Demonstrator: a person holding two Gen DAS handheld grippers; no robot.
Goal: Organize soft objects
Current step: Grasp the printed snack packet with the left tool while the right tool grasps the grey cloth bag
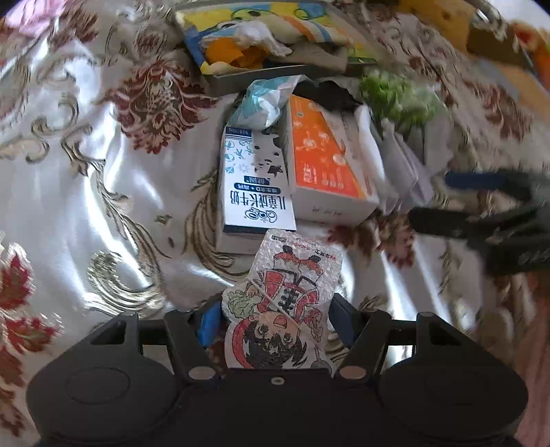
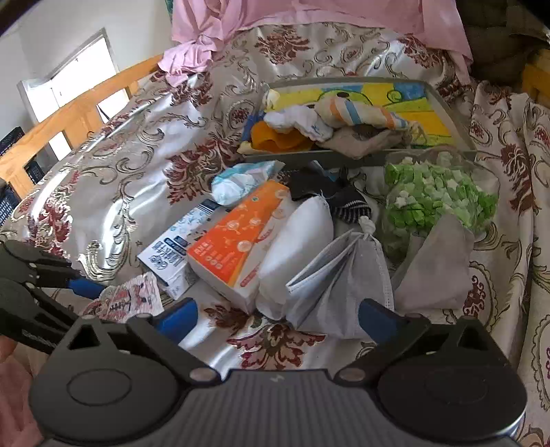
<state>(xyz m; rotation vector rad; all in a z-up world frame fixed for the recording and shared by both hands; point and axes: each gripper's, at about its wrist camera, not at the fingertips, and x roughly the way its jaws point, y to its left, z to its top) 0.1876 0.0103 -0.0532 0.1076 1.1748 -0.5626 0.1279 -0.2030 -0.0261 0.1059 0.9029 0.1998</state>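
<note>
My left gripper [image 1: 275,319] is shut on a bubble-wrap pouch with a cartoon figure [image 1: 285,302], held above the bed; the pouch also shows in the right wrist view [image 2: 130,297]. My right gripper [image 2: 278,316] is open and empty, just short of a grey face mask [image 2: 347,289]. A grey tray [image 2: 450,113] at the back holds socks and cloths [image 2: 330,120]. A white pad [image 2: 302,237], a dark striped sock [image 2: 347,203] and a tissue pack [image 2: 240,178] lie in the pile before the tray.
A milk carton [image 1: 254,185] and an orange box [image 1: 323,161] lie side by side in the pile. A bag of green foam bits [image 2: 440,192] and a grey cloth [image 2: 440,261] lie at the right. Pink fabric [image 2: 302,20] is at the bed's back, a wooden rail [image 2: 79,117] at the left.
</note>
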